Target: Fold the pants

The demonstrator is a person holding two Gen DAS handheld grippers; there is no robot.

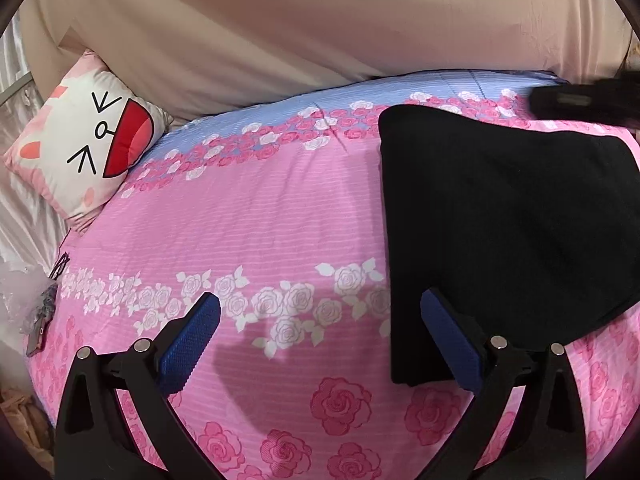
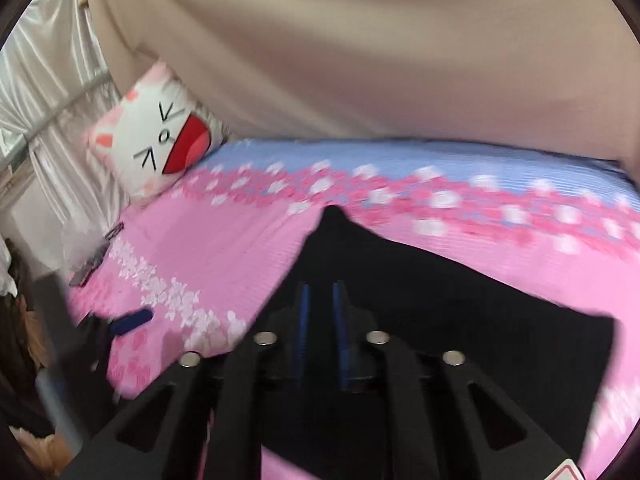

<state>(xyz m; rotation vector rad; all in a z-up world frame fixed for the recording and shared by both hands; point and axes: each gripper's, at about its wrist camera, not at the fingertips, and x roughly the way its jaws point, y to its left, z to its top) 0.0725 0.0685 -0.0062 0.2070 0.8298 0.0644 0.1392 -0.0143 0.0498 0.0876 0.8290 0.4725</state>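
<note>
The left gripper (image 1: 320,328) hovers low over a bed, pointing toward the headboard wall, its 2 blue-padded fingers (image 1: 188,344) spread wide apart and holding nothing. Its right finger sits just at the near left corner of the black pants (image 1: 508,220); whether it touches the cloth cannot be told. The pants lie folded into a broad flat slab on the pink rose-print bedsheet (image 1: 260,208), toward the right side of the bed.

From the right wrist view, which is motion-blurred, the right gripper (image 2: 320,320) is angled down over the pants (image 2: 460,300), its 2 blue pads nearly together with a thin gap; whether cloth is pinched between them cannot be told.

A cartoon cat-face pillow (image 1: 84,140) leans at the far left corner. No readable writing appears anywhere.
</note>
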